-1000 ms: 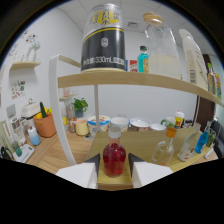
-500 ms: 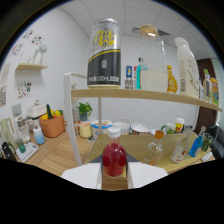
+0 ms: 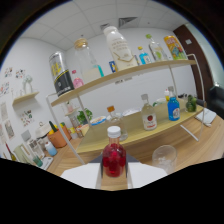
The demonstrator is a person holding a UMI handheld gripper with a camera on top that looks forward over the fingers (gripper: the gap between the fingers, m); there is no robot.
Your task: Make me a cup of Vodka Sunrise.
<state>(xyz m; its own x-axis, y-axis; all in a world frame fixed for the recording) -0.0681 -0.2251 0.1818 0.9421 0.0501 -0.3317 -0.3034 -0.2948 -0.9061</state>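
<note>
Finding: the tool (image 3: 114,172) is clamped on a small clear bottle of red syrup with a white cap (image 3: 113,156); both pale fingers (image 3: 82,176) press against its lower body, and the bottle stands upright between them, raised above the wooden desk (image 3: 145,145).

Position of task items: a clear drinking glass (image 3: 164,156) sits on the desk just ahead of the fingers and to one side, close to the bottle. Further back on the desk stand a clear bottle with a red-and-white label (image 3: 148,115) and a blue bottle (image 3: 173,107). A two-tier wooden shelf (image 3: 120,75) above carries a black-and-white can (image 3: 61,74) and a tall white bottle (image 3: 119,47).

Risks, as judged:
- The view is canted, so the tool appears rolled to one side. If the roll grows over open desk, syrup would miss the glass, provided the cap is loose; whether it is sealed cannot be told.
- The grip sits low on the bottle. Tipping to pour puts the weight above the fingers, and the bottle could pivot or slip.
- The glass is light and unsupported; a knock from the bottle or a finger could topple it.

Pose: tool carried level-forward, rolled, facing the shelf, with the glass nearby.
</note>
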